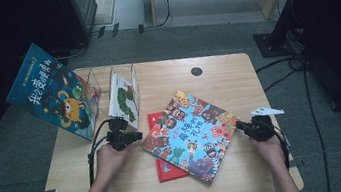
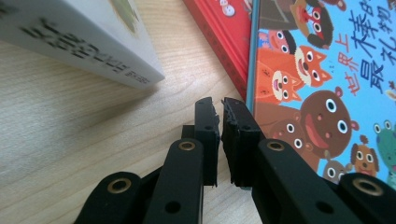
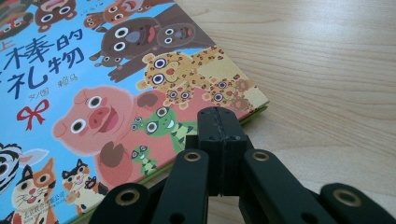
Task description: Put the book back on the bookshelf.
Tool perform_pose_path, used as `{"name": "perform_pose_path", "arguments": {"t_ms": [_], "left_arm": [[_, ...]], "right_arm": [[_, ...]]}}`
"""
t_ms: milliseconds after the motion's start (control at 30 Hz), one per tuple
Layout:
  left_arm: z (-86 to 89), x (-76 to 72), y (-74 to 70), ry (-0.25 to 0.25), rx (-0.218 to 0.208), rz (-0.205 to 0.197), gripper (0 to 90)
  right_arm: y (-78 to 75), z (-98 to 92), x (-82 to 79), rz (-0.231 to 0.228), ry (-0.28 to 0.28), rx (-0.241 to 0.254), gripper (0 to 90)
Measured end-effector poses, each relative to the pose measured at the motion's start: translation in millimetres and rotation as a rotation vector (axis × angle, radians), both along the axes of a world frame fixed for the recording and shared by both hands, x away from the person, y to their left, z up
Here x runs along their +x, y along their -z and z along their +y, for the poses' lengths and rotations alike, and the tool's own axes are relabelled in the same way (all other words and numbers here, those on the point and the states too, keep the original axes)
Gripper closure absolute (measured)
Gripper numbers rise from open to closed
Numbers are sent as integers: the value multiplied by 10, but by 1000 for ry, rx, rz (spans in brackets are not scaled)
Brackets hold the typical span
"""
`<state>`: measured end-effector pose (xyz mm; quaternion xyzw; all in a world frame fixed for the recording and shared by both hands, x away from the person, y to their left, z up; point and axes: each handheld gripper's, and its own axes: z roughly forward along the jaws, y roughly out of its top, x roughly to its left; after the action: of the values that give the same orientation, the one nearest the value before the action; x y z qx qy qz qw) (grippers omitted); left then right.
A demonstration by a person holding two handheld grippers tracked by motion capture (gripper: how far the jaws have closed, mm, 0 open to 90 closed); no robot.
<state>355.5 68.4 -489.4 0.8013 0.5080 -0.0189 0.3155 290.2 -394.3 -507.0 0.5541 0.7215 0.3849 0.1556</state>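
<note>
A blue picture book full of cartoon animals point(image 1: 191, 128) lies flat at the table's middle, on top of a red book point(image 1: 166, 170). My left gripper point(image 1: 139, 137) rests just off the book's left edge, pointing at it. In the left gripper view this gripper point(image 2: 218, 105) is shut with only a slit between the pads and nothing in it, beside the animal book point(image 2: 327, 70) and the red book point(image 2: 224, 28). My right gripper point(image 1: 239, 126) sits at the book's right corner. In the right gripper view it point(image 3: 223, 114) is shut and empty, its tips over the animal book's point(image 3: 93, 93) edge.
A white book point(image 1: 123, 97) stands in a clear divider rack point(image 1: 93, 84) at the back left; its lower corner point(image 2: 93, 42) is close to my left gripper. A large dark-blue book point(image 1: 54, 92) leans off the wooden table's point(image 1: 216, 79) left edge. A black grommet point(image 1: 196, 71) marks the far side.
</note>
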Motion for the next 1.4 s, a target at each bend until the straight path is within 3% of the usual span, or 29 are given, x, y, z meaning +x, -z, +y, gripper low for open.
{"name": "perform_pose_path", "arguments": {"t_ms": [367,667,900,1067,1167,1400], "left_arm": [[-44,-102,37,25,5,27,877],[-41,-273,33,54,-2,55,874],[-6,-429,48,47,-27,88,859],[25,-505,48,48,-21,99,836],[50,-514,45,35,-15,101,788],[118,-510,-8,11,-3,58,696]], "right_arm": [[42,20,-18,-4,-15,17,900],[64,85,51,-2,-48,23,900],[43,174,122,7,-71,21,900],[49,222,183,1,-91,27,900],[49,236,226,9,-99,40,900],[47,300,284,5,-106,34,900]]}}
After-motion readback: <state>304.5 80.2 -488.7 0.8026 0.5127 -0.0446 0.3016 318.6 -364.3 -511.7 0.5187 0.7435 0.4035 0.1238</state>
